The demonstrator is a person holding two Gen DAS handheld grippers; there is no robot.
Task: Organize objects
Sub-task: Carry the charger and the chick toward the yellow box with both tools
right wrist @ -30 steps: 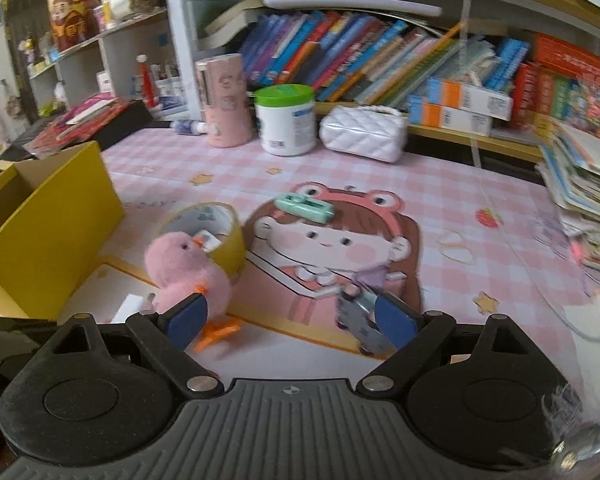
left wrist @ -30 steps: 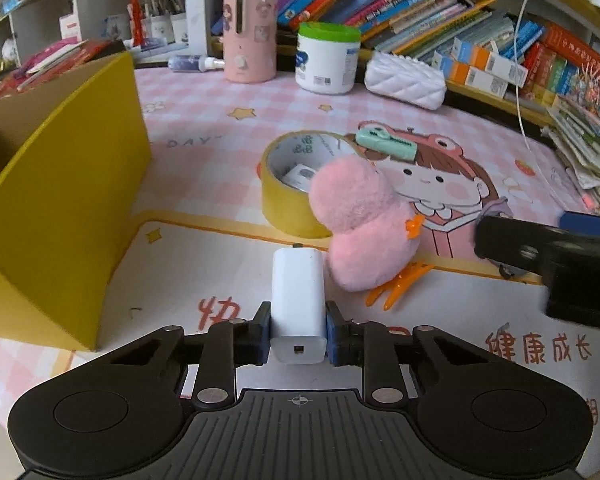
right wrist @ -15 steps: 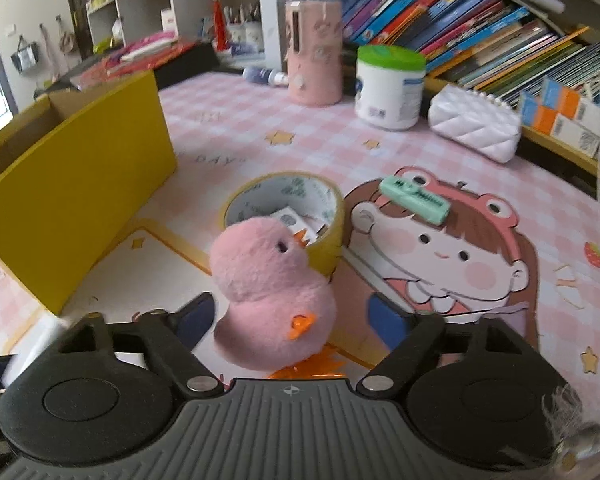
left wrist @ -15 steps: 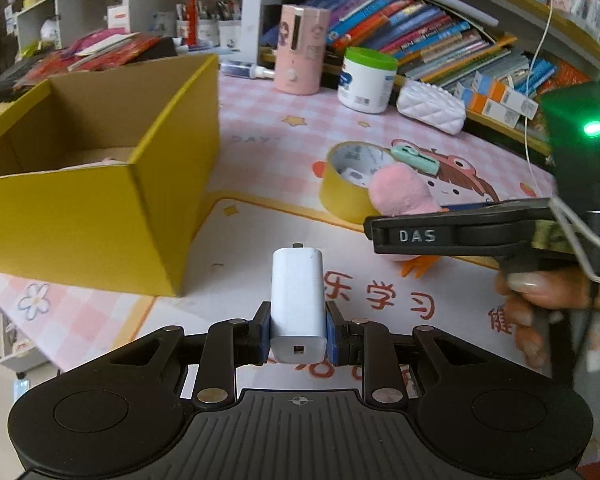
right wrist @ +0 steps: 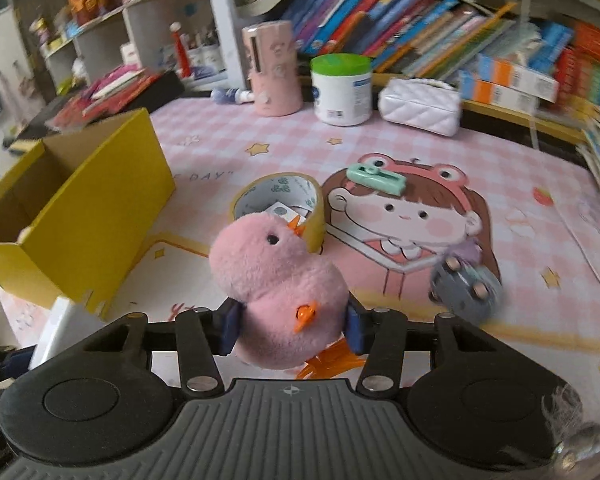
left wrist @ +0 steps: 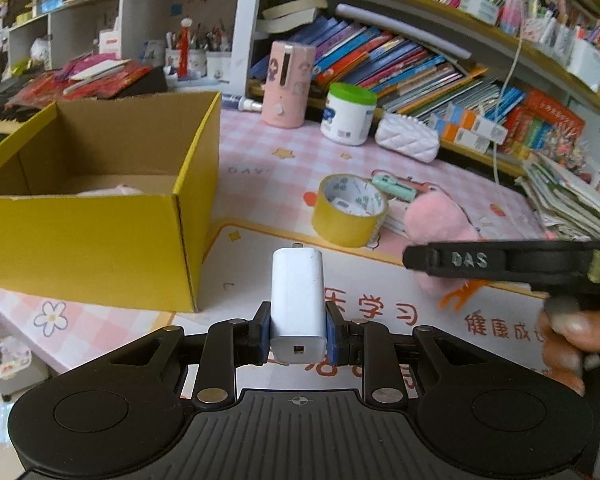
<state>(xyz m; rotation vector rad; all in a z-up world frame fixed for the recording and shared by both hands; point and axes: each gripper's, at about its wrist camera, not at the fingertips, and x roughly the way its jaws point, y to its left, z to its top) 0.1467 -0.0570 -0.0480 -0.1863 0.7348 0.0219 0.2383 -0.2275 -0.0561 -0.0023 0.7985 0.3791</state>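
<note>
Holding two things at once, I have most to lose on the way to the yellow box (left wrist: 100, 236). My left hand-held gripper (left wrist: 298, 330) has its jaws closed on the white charger (left wrist: 298, 292), pinched only at its near end, so most of the body sticks out ahead of the pads; a knock against the box's front wall could lever it out. It sits just to the right of the box's near corner, above the desk (left wrist: 260, 160).

My right hand-held gripper (right wrist: 292, 330) is closed around the pink plush chick (right wrist: 278, 280), squeezing its lower body. I judge that grip the weaker one: the fur is soft and compresses, so the toy could slide out if I swing fast. Its orange feet hang below the jaws and might catch on the box rim.

The chick is right of the box, with the yellow tape roll (right wrist: 280, 204) just behind it; its beak appears to overlap the roll's edge, so I risk dragging the roll along.

Both grippers head for the same box, and they could collide over its opening if I move them together
</note>
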